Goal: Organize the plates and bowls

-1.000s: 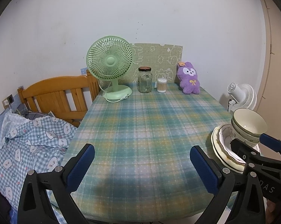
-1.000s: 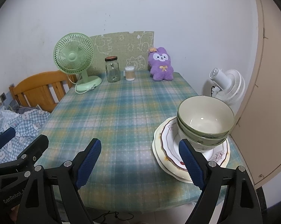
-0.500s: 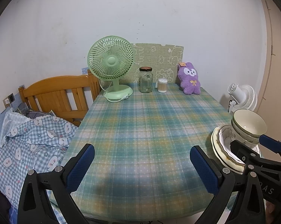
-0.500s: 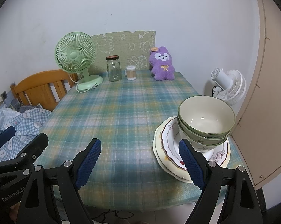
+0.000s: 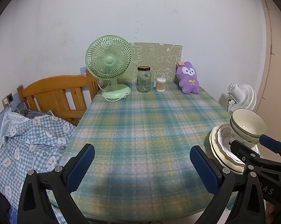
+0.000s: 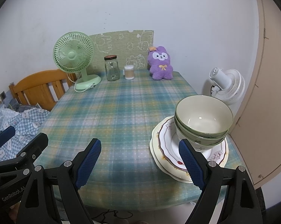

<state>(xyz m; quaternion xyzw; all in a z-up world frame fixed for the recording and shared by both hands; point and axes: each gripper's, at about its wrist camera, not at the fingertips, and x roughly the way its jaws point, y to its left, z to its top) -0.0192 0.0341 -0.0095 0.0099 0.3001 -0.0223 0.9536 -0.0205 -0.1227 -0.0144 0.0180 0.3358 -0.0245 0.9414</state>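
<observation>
Two grippers are held over the near edge of the table (image 6: 121, 112), which carries a plaid blue-green cloth. The left gripper (image 5: 140, 168) has its blue-padded jaws spread wide with only cloth between them. The right gripper (image 6: 140, 160) likewise stands wide apart and grips nothing; its right finger (image 6: 191, 165) overlaps the near rim of the plates in view, and contact cannot be confirmed.

Task items sit together at the near right corner of the table. The stacked plates (image 6: 163, 136) lie flat: a cream plate at the bottom and a white plate with a dark scalloped border and floral marks above it. The nested bowls (image 6: 203, 119), green outside and cream inside, stand upright on the plates, toward their right side.

Along the far edge, left to right: a green desk fan (image 6: 74, 56), a glass jar (image 6: 112, 69) with a dark lid, a small cotton swab container (image 6: 129, 72), and a purple plush toy (image 6: 160, 63). A patterned green board (image 6: 121, 44) leans on the wall behind them. A white fan (image 6: 227, 85) stands beyond the right edge. A wooden bed frame (image 5: 54, 93) and checked bedding (image 5: 28, 141) lie to the left.
</observation>
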